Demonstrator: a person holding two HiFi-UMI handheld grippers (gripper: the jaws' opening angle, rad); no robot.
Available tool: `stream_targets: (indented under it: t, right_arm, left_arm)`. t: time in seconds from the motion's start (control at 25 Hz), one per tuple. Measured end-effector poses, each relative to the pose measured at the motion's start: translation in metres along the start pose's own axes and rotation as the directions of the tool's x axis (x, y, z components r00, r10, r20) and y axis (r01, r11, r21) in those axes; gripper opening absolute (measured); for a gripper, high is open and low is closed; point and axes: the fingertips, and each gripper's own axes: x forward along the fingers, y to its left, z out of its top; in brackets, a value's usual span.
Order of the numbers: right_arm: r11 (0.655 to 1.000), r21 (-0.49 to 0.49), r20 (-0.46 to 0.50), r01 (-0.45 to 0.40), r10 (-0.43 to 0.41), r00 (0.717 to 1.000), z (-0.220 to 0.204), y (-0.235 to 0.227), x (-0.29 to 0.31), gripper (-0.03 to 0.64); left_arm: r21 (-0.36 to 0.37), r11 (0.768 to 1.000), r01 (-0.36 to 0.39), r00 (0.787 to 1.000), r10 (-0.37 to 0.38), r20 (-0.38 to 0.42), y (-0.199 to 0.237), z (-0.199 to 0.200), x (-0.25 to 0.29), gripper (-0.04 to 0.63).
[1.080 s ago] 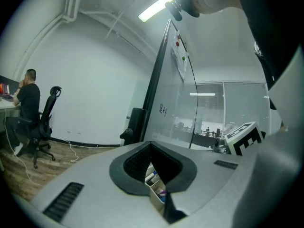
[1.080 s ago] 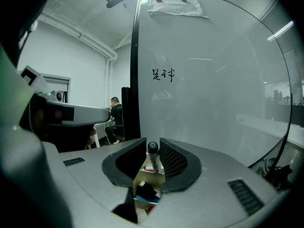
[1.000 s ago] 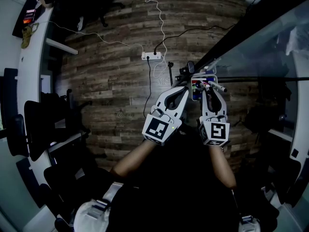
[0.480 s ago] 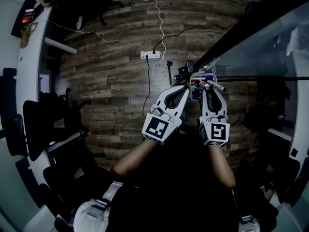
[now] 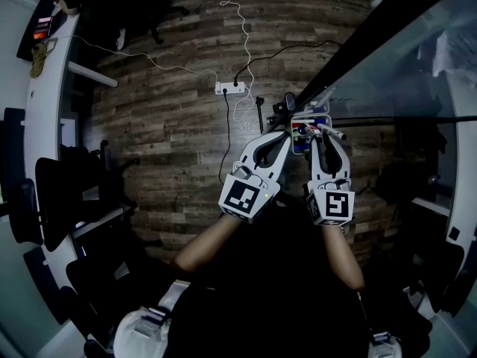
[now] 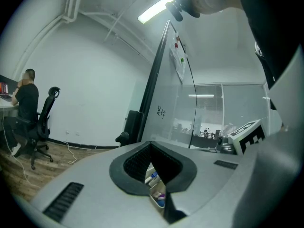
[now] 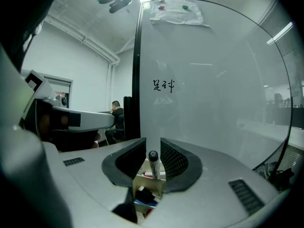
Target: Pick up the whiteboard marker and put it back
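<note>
Small tray (image 7: 147,183) at the whiteboard (image 7: 213,80) holds what seem coloured markers (image 5: 302,133); power strip (image 5: 232,87) lies on wooden floor (image 5: 171,125)

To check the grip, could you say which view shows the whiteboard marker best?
The right gripper view: the whiteboard marker stands close up between the jaws. The head view shows it small and dim; the left gripper view misses it.

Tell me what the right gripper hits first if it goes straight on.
Probably the tray, seen just past the marker that the right gripper holds; the whiteboard stands behind it. Depth is unclear.
</note>
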Motion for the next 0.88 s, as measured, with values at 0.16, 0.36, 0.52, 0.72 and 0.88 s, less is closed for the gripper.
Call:
stream_targets:
  t: [0.16, 0.36, 0.52, 0.72, 0.88]
  right_arm:
    - [1.000, -0.005, 0.016, 0.011, -0.011, 1.000, 0.002, -0.002, -0.004, 0.081]
    - [0.999, -0.014, 0.048, 0.032, -0.031, 0.998, 0.014, -0.002, -0.012, 0.081]
    - [0.997, -0.010, 0.078, 0.073, -0.072, 0.994, 0.018, -0.012, -0.019, 0.057]
    - [0.993, 0.028, 0.099, 0.113, -0.115, 0.988, 0.026, -0.023, -0.033, 0.021]
    - [0.992, 0.045, 0.102, 0.119, -0.123, 0.987, 0.027, -0.029, -0.036, 0.015]
  left_arm:
    - [-0.004, 1.000, 0.008, 1.000, -0.008, 0.012, -0.003, 0.004, 0.000, 0.008]
    - [0.032, 0.999, 0.026, 0.999, -0.026, 0.019, -0.007, 0.008, 0.000, 0.008]
    - [0.029, 0.999, 0.037, 0.999, -0.038, 0.037, -0.011, 0.016, 0.003, 0.008]
    - [0.057, 0.997, 0.048, 0.997, -0.050, 0.050, -0.016, 0.023, 0.005, 0.008]
    - [0.067, 0.996, 0.057, 0.996, -0.061, 0.058, -0.019, 0.025, 0.010, 0.008]
